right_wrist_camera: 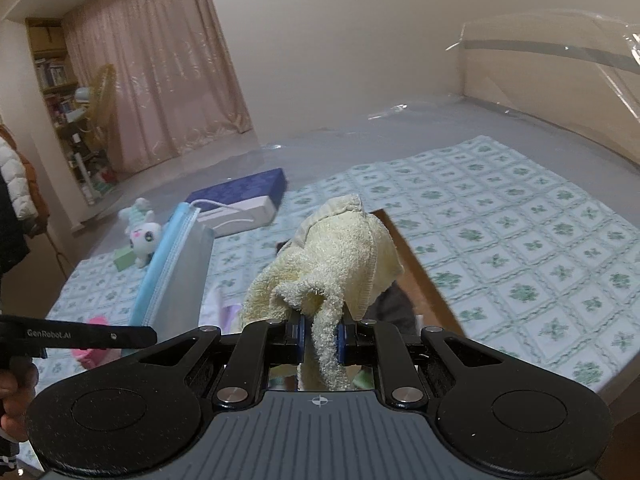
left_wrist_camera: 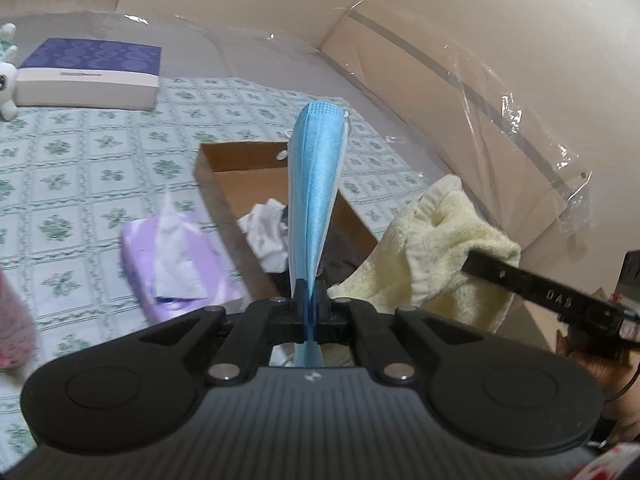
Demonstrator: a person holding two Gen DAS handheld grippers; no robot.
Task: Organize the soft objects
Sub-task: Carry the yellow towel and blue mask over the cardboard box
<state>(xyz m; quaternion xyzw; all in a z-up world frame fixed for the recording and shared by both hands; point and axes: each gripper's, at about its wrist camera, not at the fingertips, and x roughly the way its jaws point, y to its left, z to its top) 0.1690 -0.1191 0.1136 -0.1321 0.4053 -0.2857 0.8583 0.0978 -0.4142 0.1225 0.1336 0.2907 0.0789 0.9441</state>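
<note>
The left tongs point(left_wrist_camera: 309, 300) are clamped flat on a thin, pleated blue face mask point(left_wrist_camera: 316, 184) at frame centre, and the right tongs point(right_wrist_camera: 320, 340) pinch a fluffy cream terry towel point(right_wrist_camera: 340, 256), both held over the open cardboard box point(left_wrist_camera: 240, 168). White and dark cloth already lies in the box. Judging by this, the work is partly done: a glossy lilac tissue pack point(left_wrist_camera: 180, 256) and a plush toy point(right_wrist_camera: 142, 236) at left remain on the patterned bed cover point(left_wrist_camera: 80, 160).

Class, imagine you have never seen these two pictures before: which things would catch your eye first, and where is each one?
The blue face mask stands upright, pinched in the left gripper, above the open cardboard box. Beside it, the right gripper clamps a fluffy pale yellow towel. Both hang over a green flowered cloth on the bed.
</note>
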